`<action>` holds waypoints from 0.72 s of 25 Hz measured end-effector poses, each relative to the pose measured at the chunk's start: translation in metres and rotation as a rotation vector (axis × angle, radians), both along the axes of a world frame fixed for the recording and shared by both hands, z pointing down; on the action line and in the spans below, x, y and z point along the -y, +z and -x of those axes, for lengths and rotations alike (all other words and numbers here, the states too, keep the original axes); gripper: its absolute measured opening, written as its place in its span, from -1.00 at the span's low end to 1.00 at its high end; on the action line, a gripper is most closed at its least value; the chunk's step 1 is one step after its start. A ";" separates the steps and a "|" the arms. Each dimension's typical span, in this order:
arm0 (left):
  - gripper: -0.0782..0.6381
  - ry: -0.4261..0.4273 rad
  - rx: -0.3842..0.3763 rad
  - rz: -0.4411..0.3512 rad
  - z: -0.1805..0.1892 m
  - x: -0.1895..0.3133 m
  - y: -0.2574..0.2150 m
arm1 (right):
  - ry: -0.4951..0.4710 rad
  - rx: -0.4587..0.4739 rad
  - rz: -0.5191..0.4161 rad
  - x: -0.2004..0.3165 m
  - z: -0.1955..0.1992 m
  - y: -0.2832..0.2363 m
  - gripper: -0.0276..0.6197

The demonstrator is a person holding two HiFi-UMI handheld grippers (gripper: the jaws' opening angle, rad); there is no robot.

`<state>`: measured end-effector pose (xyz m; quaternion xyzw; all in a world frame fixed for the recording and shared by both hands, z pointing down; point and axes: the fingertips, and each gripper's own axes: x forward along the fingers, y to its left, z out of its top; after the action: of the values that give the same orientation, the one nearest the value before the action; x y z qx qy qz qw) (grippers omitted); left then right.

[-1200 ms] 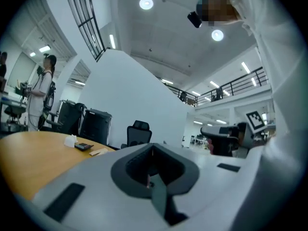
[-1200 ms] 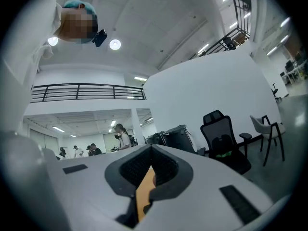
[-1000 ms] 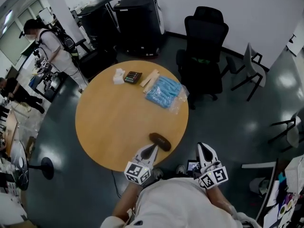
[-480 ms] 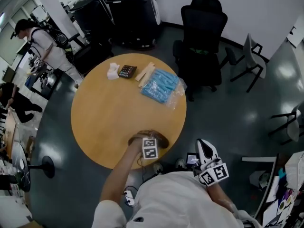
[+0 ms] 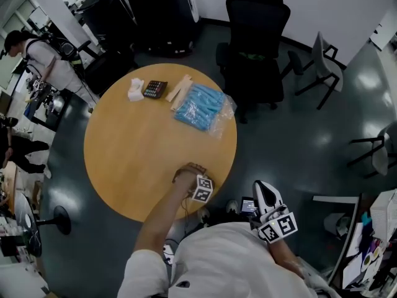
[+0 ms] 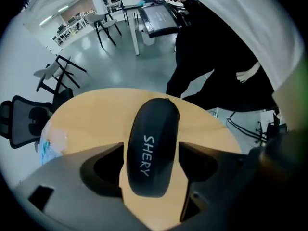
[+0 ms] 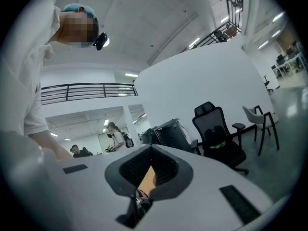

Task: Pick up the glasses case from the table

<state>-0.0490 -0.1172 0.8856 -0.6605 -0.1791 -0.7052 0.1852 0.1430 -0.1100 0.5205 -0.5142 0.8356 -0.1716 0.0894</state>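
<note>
Two grippers show. The left gripper points down over the near edge of the round table. Its jaws have just been opening and now stand wide apart. Between them lies the case, black and oval with pale lettering along its lid, flat on the wood. Each jaw stands just beside a long side of the case, and neither presses on it.

The right gripper hangs off the table at the person's right side, well apart from the case. Its jaws are together with nothing between them.

At the far side of the table lie a calculator, a small white thing just beside it, some pale sticks and a blue bag. A black chair stands beyond the table.
</note>
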 end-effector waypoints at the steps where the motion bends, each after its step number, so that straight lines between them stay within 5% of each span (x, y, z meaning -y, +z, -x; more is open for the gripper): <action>1: 0.16 -0.002 0.013 0.006 0.002 -0.001 0.005 | 0.003 0.002 0.003 0.001 -0.001 0.001 -0.87; 7: 0.16 -0.019 0.057 0.028 0.008 -0.003 0.026 | 0.012 0.001 0.022 0.002 -0.006 0.006 -0.87; 14: 0.16 -0.101 0.028 0.025 0.007 -0.002 0.029 | 0.004 -0.003 0.028 0.005 -0.005 0.006 -0.87; 18: 0.16 -0.193 -0.050 -0.030 0.007 0.009 0.012 | -0.012 -0.004 0.026 0.007 -0.001 0.007 -0.87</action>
<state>-0.0559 -0.1259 0.8979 -0.6893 -0.0993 -0.7056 0.1308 0.1436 -0.1169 0.5271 -0.5105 0.8366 -0.1820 0.0801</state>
